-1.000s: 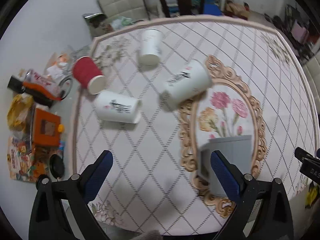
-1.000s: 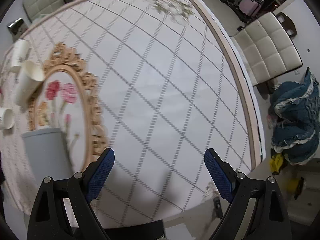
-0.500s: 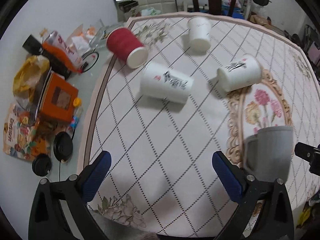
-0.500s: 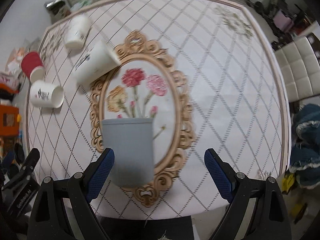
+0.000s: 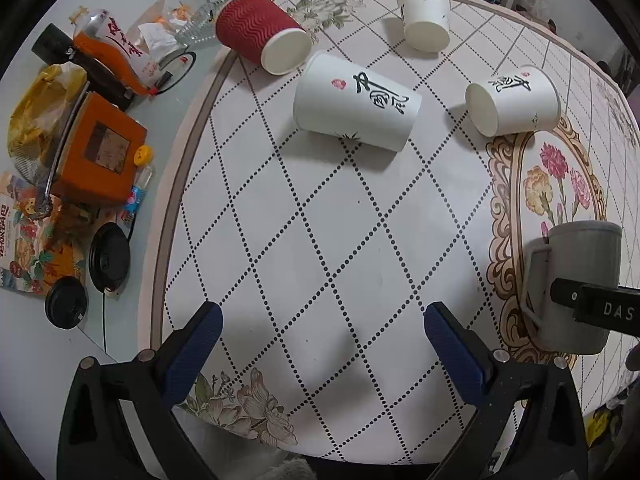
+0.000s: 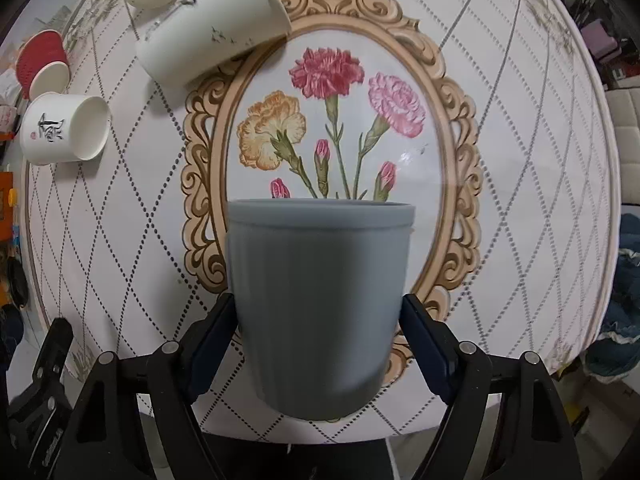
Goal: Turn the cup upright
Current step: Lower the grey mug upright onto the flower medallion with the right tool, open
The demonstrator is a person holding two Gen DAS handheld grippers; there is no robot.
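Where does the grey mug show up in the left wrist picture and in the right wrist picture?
Left wrist: the grey mug stands at the far right edge, partly behind a black bar of the right tool.
Right wrist: it fills the lower centre, between the fingers of the right tool.
Shared landmark: the gold oval flower frame printed on the tablecloth, beside the mug.

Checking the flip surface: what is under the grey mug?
The grey mug, between the right tool's fingers, stands over the tablecloth's carnation oval. The print below its body is covered; contact cannot be told.
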